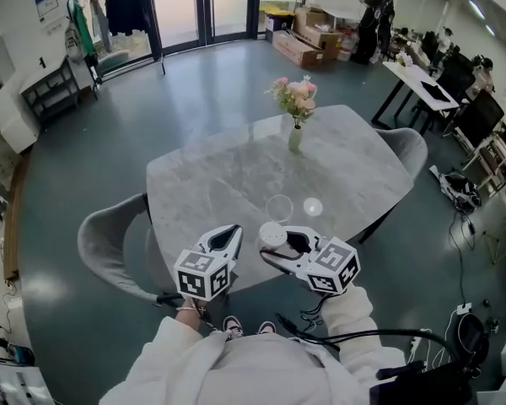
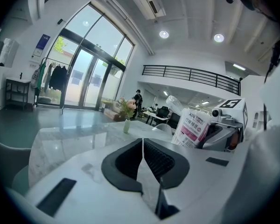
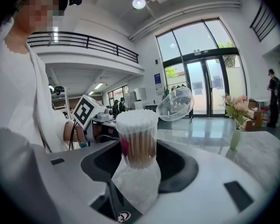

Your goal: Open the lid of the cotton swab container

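The cotton swab container (image 3: pixel 136 141) is a clear tub packed with white-tipped swabs, with a pink and white label (image 2: pixel 192 127). My right gripper (image 3: pixel 137 160) is shut on its body and holds it upright above the table's near edge (image 1: pixel 272 235). Its clear lid (image 3: pixel 176 104) stands swung up and back off the top, tilted, so the swab tips are bare. In the head view the lid (image 1: pixel 279 207) shows as a faint ring just beyond the tub. My left gripper (image 1: pixel 228 240) is shut and empty, a little to the left of the container, not touching it.
The grey marble table (image 1: pixel 219 184) carries a slim vase of pink flowers (image 1: pixel 295 112) at its far side. Grey chairs stand at the left (image 1: pixel 110 247) and right (image 1: pixel 409 146). Desks and people are far off at the back right.
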`<state>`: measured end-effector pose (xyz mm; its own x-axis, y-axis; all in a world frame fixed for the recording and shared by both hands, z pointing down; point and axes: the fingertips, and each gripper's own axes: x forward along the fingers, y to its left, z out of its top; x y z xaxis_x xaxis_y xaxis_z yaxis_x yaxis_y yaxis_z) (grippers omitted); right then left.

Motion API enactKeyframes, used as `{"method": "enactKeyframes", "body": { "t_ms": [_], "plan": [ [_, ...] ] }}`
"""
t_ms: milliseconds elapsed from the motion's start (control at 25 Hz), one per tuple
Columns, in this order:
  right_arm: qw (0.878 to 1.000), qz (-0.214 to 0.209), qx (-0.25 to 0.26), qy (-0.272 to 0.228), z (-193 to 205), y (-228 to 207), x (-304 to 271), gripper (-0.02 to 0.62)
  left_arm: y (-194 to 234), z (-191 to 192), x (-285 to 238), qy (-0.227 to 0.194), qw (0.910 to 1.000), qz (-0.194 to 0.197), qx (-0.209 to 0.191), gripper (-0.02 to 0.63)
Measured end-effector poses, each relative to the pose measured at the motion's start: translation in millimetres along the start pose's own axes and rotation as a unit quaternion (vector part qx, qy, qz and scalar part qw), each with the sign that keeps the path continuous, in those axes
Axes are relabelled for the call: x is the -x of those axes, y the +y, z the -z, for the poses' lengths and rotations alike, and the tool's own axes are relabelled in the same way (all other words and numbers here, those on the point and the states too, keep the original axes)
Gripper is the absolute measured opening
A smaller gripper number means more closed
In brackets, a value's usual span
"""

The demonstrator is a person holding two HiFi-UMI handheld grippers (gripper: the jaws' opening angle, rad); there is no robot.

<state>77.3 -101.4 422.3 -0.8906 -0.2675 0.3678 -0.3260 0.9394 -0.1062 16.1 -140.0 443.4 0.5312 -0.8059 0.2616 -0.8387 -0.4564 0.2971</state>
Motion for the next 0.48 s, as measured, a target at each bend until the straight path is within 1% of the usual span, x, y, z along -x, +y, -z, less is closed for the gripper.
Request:
{"method": "enactKeyframes", "body": {
  "t_ms": [480],
  "plan": [
    [1.000,0.006,0.001,0.001,8,6,18,0.284,-19,4,-2,0.007,0.9999,0.009,-0.005,0.018]
  ]
}}
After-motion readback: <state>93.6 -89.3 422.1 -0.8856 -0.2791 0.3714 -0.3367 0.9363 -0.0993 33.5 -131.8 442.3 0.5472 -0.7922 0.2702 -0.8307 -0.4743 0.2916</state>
